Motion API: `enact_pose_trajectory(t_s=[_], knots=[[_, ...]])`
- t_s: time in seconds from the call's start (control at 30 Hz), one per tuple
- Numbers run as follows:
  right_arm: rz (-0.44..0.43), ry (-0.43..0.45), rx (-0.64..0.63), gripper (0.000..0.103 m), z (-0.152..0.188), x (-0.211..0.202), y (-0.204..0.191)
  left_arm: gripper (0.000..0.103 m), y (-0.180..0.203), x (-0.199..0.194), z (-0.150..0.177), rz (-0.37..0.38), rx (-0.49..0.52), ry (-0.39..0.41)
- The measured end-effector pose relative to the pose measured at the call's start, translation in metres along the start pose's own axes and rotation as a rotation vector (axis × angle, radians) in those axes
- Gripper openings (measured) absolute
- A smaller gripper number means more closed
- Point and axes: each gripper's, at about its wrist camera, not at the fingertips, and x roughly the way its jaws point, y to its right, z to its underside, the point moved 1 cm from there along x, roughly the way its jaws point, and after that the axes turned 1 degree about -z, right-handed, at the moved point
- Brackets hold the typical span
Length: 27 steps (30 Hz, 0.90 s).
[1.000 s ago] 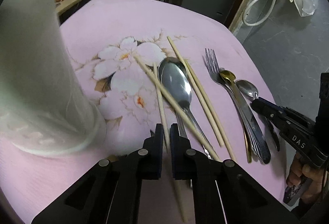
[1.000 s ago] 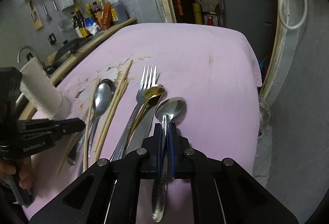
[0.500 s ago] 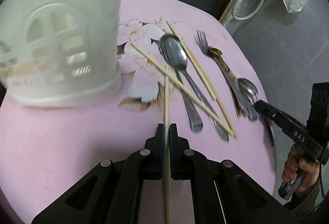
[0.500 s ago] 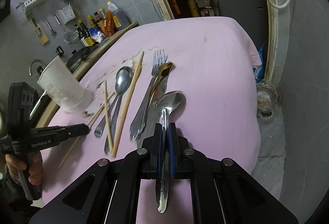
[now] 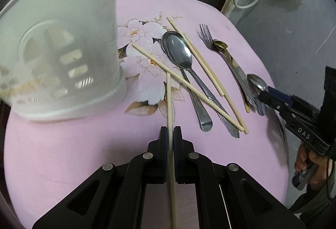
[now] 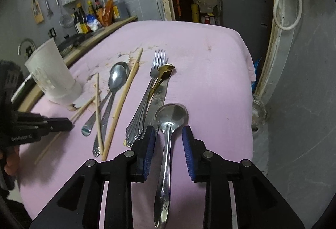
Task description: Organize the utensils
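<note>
The left gripper clamps a thin wooden chopstick pointing to twelve o'clock. The right gripper, jaws just parting, straddles a glossy steel spoon without touching. Only the right view shows bottles at ten o'clock.

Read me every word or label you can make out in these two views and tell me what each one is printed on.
"DAS" in white letters: on the side of the right tongs, seen from the left wrist view.
White lettering on the side of the left tongs, right wrist view: seems to begin "Gen" and end "AI", too blurred to be sure.
Engraved mark on the knife blade: too small to read.
Labels on the bottles on the far counter: too small to read.
</note>
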Motion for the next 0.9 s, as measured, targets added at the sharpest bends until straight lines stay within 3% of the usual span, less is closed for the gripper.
enact_pose_trajectory(t_s=[0.1,0.17,0.3,0.5,0.6,0.77,0.9], knots=[[0.018,-0.025,-0.025,0.032,-0.003,0.003,-0.004,0.003,0.004,0.005,-0.009,-0.027,0.048,-0.034],[0.010,-0.046,-0.045,0.043,-0.003,0.006,-0.008,0.003,0.008,0.009,-0.014,-0.044,0.082,-0.051],[0.057,-0.060,-0.110,0.044,-0.001,0.007,-0.020,0.004,0.012,0.016,-0.021,-0.062,0.125,-0.080],[-0.025,-0.057,-0.013,0.044,0.000,-0.001,-0.006,0.004,0.003,0.019,-0.028,-0.025,0.120,-0.112],[-0.050,-0.048,0.038,0.038,-0.001,-0.005,0.000,0.004,0.004,0.027,-0.037,-0.020,0.123,-0.117],[0.007,-0.045,0.009,0.025,-0.002,-0.004,-0.003,0.004,0.003,0.027,-0.038,-0.019,0.129,-0.111],[0.044,-0.047,-0.033,0.025,-0.003,0.001,-0.010,0.004,0.010,0.035,-0.042,-0.019,0.137,-0.110]])
